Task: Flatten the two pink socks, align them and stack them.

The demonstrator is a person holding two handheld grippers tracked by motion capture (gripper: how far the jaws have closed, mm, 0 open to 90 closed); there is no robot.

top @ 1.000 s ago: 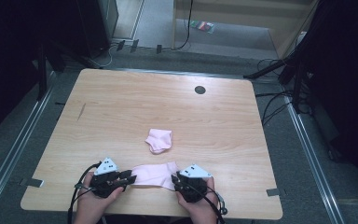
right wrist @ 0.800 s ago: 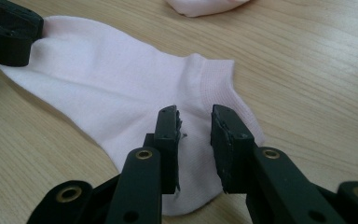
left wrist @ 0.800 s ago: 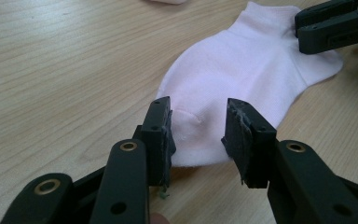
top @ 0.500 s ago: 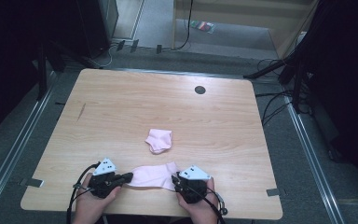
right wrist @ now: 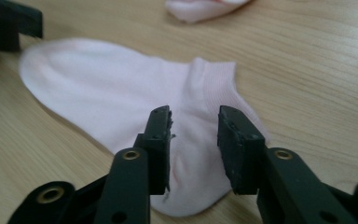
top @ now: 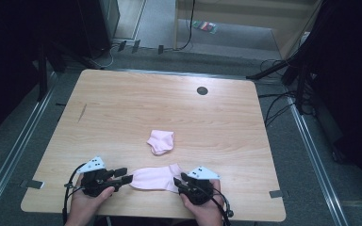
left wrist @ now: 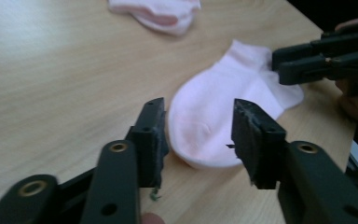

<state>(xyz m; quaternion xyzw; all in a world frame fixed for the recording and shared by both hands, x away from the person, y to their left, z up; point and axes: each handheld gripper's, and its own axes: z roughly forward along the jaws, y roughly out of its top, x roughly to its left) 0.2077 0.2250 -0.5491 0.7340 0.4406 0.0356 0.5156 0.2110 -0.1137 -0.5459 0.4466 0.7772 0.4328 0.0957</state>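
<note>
the pink sock (top: 154, 179) lies flat at the counter's (top: 122, 113) near edge, between both tongs. left tongs (left wrist: 198, 133) and right tongs (right wrist: 193, 140) have just been opening, now apart, gripping nothing. it looks soft, light, floppy; best pinched at toe and cuff edges.

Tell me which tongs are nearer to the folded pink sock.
Right. The right tongs sit just below-right of the folded sock; the left tongs are farther, below-left, at the flat sock's toe.

A folded pink sock (top: 160, 141) lies mid-table (top: 122, 108), near a dark grommet (top: 202, 90).
</note>
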